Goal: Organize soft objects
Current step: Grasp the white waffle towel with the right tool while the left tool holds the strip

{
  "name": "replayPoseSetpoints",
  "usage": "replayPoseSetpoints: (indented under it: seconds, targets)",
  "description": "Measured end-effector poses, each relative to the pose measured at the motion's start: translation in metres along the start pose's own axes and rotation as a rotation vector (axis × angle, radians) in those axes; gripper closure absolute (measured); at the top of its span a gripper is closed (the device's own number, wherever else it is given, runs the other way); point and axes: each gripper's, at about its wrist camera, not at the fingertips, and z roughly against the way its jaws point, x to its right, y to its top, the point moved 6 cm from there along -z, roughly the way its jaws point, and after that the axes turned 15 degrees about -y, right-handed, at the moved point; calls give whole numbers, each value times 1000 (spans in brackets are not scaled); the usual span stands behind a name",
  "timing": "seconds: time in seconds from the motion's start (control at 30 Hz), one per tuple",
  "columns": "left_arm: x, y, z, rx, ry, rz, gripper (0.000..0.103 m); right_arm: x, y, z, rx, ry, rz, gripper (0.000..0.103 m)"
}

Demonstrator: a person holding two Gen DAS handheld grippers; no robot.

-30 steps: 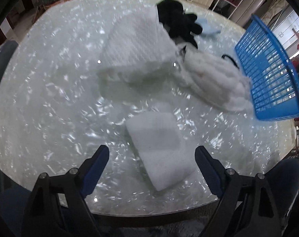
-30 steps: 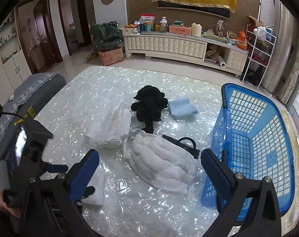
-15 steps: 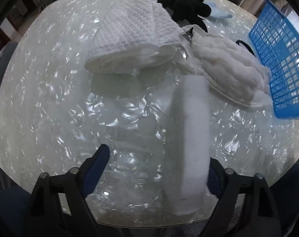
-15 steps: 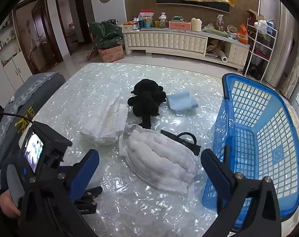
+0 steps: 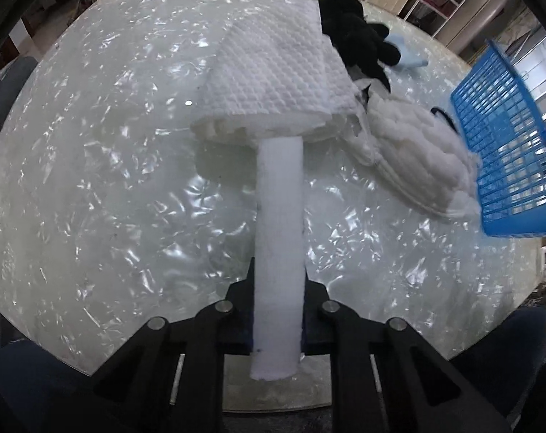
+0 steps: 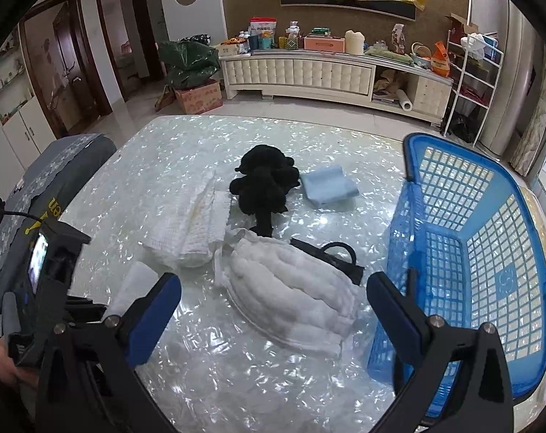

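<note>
So the left gripper (image 5: pixel 278 310) is clenched on a flat white rectangular foam-like pad (image 5: pixel 279 238), pinching it edge-on so the slab stands on its thin side between the two fingers. My guess is that's deliberate: squeezed across its thickness, a soft piece like that won't flop over while it's carried. From the right wrist view the same pad (image 6: pixel 134 285) sits low over the near left part of the pearly, shell-patterned tabletop (image 5: pixel 110 180), well apart from the blue plastic lattice laundry basket (image 6: pixel 467 263) on the far right side. Whether it's lifted clear of the table or just resting on it, I can't tell.

The right gripper (image 6: pixel 273 310) is released, jaws spread wide with nothing between them, hovering above a puffy white quilted bundle (image 6: pixel 291 299) that lies just beside the basket wall. Looks like it's waiting its turn.

The pad itself is plain white, smooth-ish with a faint fuzzy surface, a few tiny dark specks along one edge, and the end nearest the camera is cut square. It keeps its shape under the grip, so it seems fairly springy.

Other stuff waiting on the table: a folded white waffle-weave towel (image 5: pixel 273 79), a black fluffy plush item (image 6: pixel 265 184), a small folded light-blue cloth (image 6: pixel 329 187) and a black strap loop (image 6: pixel 339 256) peeking from behind the quilted bundle.
</note>
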Motion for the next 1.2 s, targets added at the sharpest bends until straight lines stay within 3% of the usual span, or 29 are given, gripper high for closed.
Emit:
replayPoseSetpoints:
  seconds: [0.3, 0.5, 0.67, 0.87, 1.2]
  targets:
    - [-21, 14, 68, 117, -18, -73, 89, -41, 17, -15, -38, 39, 35, 0]
    - [-51, 27, 102, 201, 81, -95, 89, -73, 31, -35, -82, 77, 53, 0]
    - [-56, 31, 96, 248, 108, -120, 89, -100, 40, -59, -134, 96, 72, 7]
    - [-69, 43, 95, 281, 74, -95, 89, -124, 52, -79, -163, 77, 109, 8]
    - [-89, 45, 94, 292, 68, -40, 89, -154, 41, -127, -271, 16, 215, 24]
